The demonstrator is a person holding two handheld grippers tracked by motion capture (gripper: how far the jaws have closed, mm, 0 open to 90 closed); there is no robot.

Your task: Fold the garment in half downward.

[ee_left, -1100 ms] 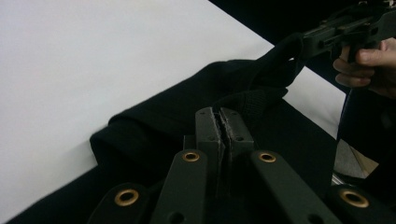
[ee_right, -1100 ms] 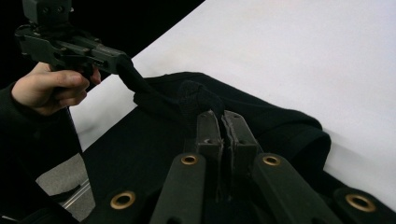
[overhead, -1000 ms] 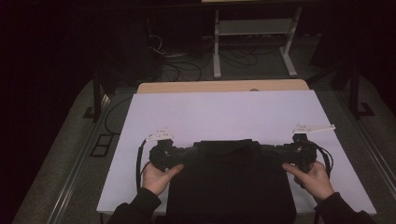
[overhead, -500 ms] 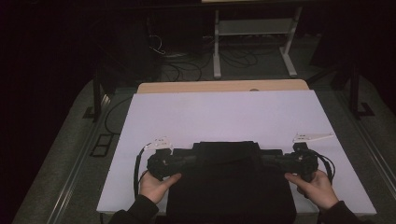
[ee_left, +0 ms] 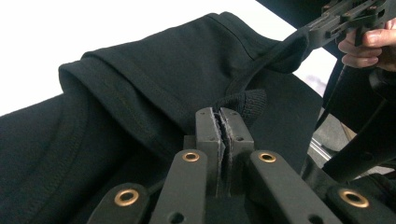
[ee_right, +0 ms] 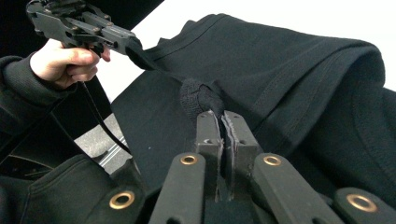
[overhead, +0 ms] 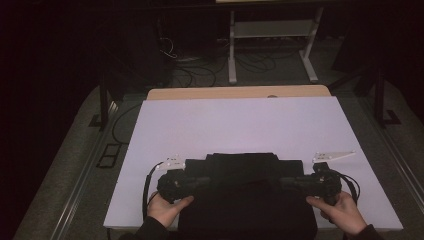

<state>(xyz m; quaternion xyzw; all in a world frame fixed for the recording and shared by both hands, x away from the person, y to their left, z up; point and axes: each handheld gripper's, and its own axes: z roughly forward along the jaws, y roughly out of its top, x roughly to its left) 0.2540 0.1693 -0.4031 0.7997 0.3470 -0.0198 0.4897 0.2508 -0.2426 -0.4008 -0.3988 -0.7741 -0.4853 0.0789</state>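
Two grippers, your left gripper (overhead: 200,181) and right gripper (overhead: 292,182), each stay clamped on the black garment's (overhead: 247,200) collar edge. You've drawn it toward you along the white tabletop (overhead: 240,125), so the fold looks nearly laid.

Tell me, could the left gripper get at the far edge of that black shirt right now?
Probably not at once: the left gripper is clamped on the black shirt near its ribbed edge, as is the right gripper. It would have to let go first.
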